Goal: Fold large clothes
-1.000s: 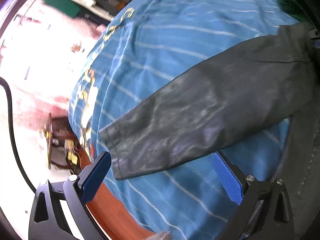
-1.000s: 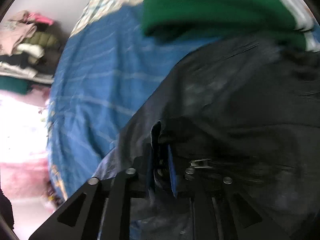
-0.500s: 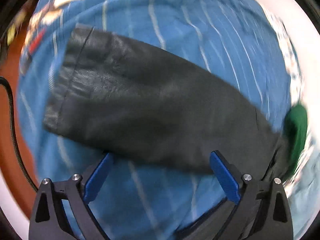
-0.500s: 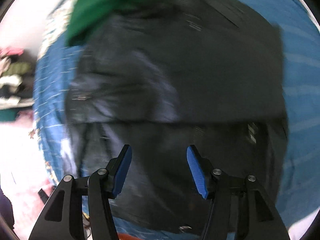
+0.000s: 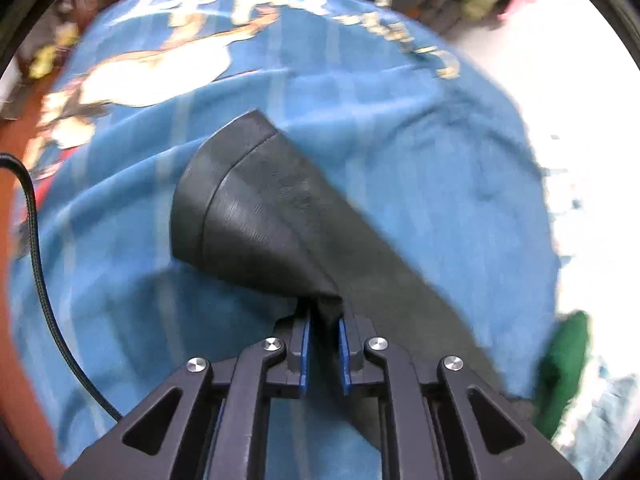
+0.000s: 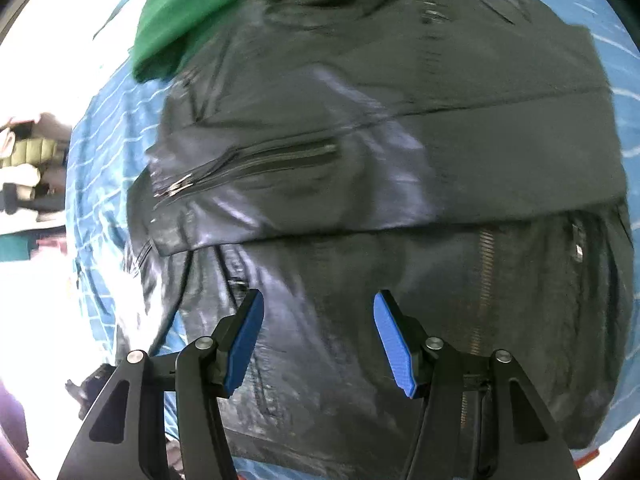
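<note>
Left hand-held gripper [image 5: 323, 322] now clamped on jacket sleeve [image 5: 256, 216] (earlier spread), right hand-held gripper [image 6: 318, 332] still parted.

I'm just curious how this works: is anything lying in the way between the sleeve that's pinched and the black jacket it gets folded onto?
Nothing visible. The left gripper pinches the sleeve over bare blue sheet; the green garment only overlaps the black jacket at its far edge.

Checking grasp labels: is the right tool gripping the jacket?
No, the right tool hangs open above the black jacket, pads apart.
</note>
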### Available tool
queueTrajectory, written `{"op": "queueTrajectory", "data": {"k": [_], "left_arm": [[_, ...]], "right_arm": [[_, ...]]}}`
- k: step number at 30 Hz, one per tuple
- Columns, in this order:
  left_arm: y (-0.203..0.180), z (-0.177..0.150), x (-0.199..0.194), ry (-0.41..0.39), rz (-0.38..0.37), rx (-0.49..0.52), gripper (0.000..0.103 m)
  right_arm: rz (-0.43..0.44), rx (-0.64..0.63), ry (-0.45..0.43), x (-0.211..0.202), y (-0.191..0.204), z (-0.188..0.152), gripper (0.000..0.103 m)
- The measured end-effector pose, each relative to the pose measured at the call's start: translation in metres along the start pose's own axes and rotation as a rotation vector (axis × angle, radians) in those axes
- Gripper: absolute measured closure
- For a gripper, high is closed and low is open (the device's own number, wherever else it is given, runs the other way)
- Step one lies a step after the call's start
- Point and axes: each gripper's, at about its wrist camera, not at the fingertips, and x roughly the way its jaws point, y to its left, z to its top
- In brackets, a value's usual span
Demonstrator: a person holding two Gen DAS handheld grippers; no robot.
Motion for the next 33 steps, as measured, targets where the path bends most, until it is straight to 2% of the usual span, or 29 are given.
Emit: {"op": "queueTrajectory", "data": {"k": [2,6,8,11,12,13,15,17,18,19,20,21,23,26,29,33], "left_arm": [[0.01,0.006,0.006,0.033,-0.055,-0.027,0.087],[0.043,0.005,0.03,0.109,-0.105,-0.125,0.081],[0.052,0.002,0.03,0.097,-0.174,-0.178,0.077],[0.048,0.001,0.034,0.077,-0.177,-0.191,0.07],[0.048,-0.007,0.031,0.068,-0.177,-0.196,0.061],[0.043,-0.006,0.032,0.056,-0.182,-0.202,0.047],[0.026,-0.003,0.037,0.038,-0.173,-0.206,0.029],[0.01,-0.006,0.037,0.017,-0.086,-0.172,0.031],[-0.006,-0.002,0.037,0.004,-0.036,-0.109,0.031],[-0.016,-0.001,0.035,-0.01,-0.009,-0.061,0.051],[-0.025,0.001,0.032,-0.023,0.034,-0.012,0.067],[-0.037,0.004,0.029,-0.038,0.066,0.055,0.095],[-0.061,0.01,0.021,-0.063,0.111,0.173,0.096],[-0.093,0.012,0.001,-0.115,0.115,0.322,0.096],[-0.128,0.005,-0.023,-0.176,0.12,0.47,0.096],[-0.179,-0.012,-0.048,-0.233,0.092,0.648,0.097]], "right_arm": [[0.004,-0.006,0.013,0.004,0.008,0.0,0.044],[-0.004,-0.012,0.04,0.012,0.015,0.0,0.044],[-0.019,-0.021,0.054,0.013,0.017,-0.001,0.044],[-0.039,-0.041,0.065,0.015,0.021,0.0,0.044],[-0.042,-0.044,0.067,0.016,0.023,0.0,0.044],[-0.044,-0.047,0.069,0.017,0.025,0.001,0.044],[-0.053,-0.05,0.067,0.019,0.029,0.002,0.044],[-0.078,-0.061,0.053,0.021,0.036,0.005,0.044],[-0.116,-0.074,0.04,0.022,0.041,0.006,0.044],[-0.16,-0.088,0.024,0.022,0.045,0.007,0.044],[-0.268,-0.117,-0.011,0.02,0.053,0.009,0.043],[-0.385,-0.15,-0.044,0.02,0.059,0.01,0.04],[-0.592,-0.196,-0.12,0.021,0.071,0.013,0.027],[-0.706,-0.229,-0.207,0.026,0.083,0.019,0.021],[-0.723,-0.25,-0.236,0.036,0.09,0.027,0.02],[-0.662,-0.266,-0.26,0.044,0.093,0.04,0.02]]}}
